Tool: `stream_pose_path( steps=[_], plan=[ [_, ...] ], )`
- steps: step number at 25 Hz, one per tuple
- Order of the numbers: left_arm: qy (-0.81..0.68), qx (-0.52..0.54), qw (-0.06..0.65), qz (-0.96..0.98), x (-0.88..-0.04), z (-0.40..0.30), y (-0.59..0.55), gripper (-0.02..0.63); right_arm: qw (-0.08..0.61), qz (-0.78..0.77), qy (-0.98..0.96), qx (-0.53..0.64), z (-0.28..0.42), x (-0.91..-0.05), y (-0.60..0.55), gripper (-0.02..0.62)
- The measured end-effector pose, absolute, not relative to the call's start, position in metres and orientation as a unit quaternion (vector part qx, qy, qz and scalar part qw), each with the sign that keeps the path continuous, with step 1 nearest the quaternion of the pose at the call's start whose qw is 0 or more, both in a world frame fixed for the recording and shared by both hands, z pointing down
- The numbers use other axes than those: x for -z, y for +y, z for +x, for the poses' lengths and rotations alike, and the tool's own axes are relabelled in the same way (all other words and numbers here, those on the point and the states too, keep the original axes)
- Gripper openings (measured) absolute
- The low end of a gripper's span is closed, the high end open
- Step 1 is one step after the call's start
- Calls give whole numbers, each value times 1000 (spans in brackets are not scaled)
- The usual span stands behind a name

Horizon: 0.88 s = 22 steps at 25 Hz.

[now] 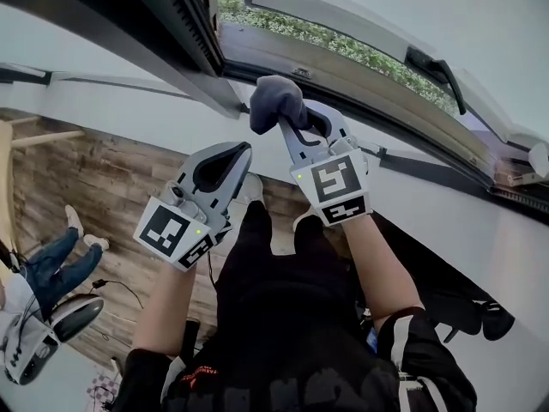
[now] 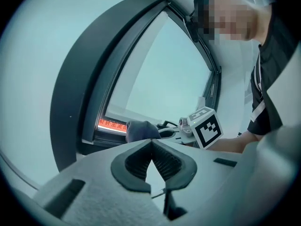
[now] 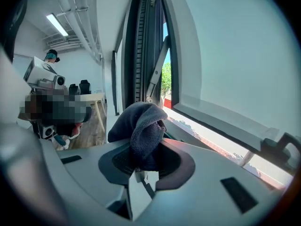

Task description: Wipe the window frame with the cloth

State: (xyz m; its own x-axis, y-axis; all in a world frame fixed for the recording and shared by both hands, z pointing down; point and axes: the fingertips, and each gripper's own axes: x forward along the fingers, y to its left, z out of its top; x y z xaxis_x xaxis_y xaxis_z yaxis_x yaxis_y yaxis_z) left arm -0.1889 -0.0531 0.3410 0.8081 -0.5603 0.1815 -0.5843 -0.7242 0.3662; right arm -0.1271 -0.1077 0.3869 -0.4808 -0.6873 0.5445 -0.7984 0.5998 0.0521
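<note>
Bunching up out of the right gripper [image 1: 290, 120], the dark grey terry cloth [image 1: 276, 101] sits at the lower left corner of the dark grey metal window frame [image 1: 193, 67]. It seems to touch the sill, though contact is hard to confirm. The fingers [image 3: 181, 166] are clenched on its folded tail, leaving a padded wad forward for rubbing. The left gripper [image 1: 240, 154] hangs below the frame over the wooden floor [image 1: 94, 187], fingers pressed together on nothing, likely held clear of the wiping path.

cloth [image 1: 276, 101] in right gripper [image 1: 290, 124], at window frame [image 1: 360, 77] | left gripper [image 1: 245, 149] just left of it, lower
</note>
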Motion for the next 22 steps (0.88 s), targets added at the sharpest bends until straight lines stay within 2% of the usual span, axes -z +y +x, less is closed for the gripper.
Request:
stream_pose_path(
  steps=[12, 22],
  plan=[
    [-345, -31, 221, 912, -362, -239, -67, 20, 261, 384, -873, -146, -199, -432, -129, 77],
    [-343, -34, 224, 912, -368, -243, -75, 20, 269, 392, -867, -149, -200, -446, -139, 77]
  ],
)
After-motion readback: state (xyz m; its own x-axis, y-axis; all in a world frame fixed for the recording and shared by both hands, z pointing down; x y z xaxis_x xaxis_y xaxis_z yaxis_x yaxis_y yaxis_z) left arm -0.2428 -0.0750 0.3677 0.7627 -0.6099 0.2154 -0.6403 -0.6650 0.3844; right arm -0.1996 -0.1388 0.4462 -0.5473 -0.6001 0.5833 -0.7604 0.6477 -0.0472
